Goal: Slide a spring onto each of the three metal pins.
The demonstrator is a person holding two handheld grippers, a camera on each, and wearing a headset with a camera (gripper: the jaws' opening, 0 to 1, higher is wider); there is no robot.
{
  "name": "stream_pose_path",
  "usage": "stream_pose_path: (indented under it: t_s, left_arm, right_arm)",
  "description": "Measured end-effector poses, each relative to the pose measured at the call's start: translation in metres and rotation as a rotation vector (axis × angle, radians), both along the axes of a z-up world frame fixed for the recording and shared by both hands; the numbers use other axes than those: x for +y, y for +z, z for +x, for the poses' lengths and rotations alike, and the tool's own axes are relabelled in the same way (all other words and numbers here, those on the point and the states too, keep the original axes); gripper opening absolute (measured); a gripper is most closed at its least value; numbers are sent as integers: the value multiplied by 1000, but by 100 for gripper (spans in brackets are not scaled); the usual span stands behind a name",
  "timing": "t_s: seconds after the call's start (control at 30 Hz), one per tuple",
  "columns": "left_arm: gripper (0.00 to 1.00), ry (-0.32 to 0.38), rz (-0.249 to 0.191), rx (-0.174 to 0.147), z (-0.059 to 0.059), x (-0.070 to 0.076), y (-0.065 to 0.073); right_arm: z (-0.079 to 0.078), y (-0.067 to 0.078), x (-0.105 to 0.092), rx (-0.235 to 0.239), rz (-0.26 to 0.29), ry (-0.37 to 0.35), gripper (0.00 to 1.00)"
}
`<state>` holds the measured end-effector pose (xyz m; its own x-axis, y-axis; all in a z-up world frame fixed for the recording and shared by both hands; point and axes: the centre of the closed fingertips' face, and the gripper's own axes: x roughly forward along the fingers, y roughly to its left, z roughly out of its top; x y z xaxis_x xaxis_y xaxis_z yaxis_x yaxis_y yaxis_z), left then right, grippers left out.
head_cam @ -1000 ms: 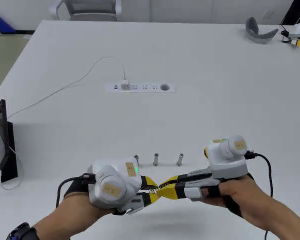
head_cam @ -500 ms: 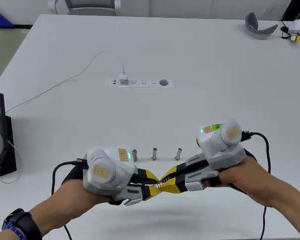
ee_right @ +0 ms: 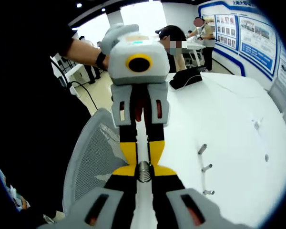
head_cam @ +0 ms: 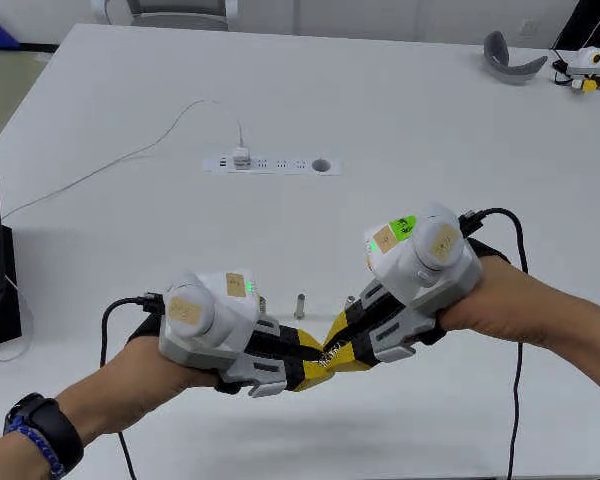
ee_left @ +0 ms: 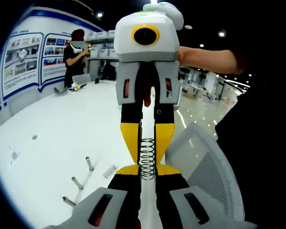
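"Is any pin done yet?"

"I think not. The pins (ee_left: 76,182) near the table's (head_cam: 430,140) front edge look bare, but they are tiny. The left gripper (ee_left: 147,174) and the right gripper (ee_right: 143,174) both pinch one spring (ee_left: 147,155) close by. The other spring (ee_left: 109,170) lies beside the pins."
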<state>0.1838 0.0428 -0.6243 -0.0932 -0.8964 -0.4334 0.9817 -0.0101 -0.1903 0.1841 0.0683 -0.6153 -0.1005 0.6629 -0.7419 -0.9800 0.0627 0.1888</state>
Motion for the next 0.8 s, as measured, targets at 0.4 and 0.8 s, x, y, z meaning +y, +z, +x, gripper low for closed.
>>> stream_pose_path:
  t_s: [0.4,0.8]
  left_arm:
    - [11,11,-15,15,-6,2,-6]
    - [12,64,-8,28,-1,10,-13]
  right_arm:
    - [-5,-8,1,39,-26,-17,12]
    - [0,-8,-7,46,16,-102,12]
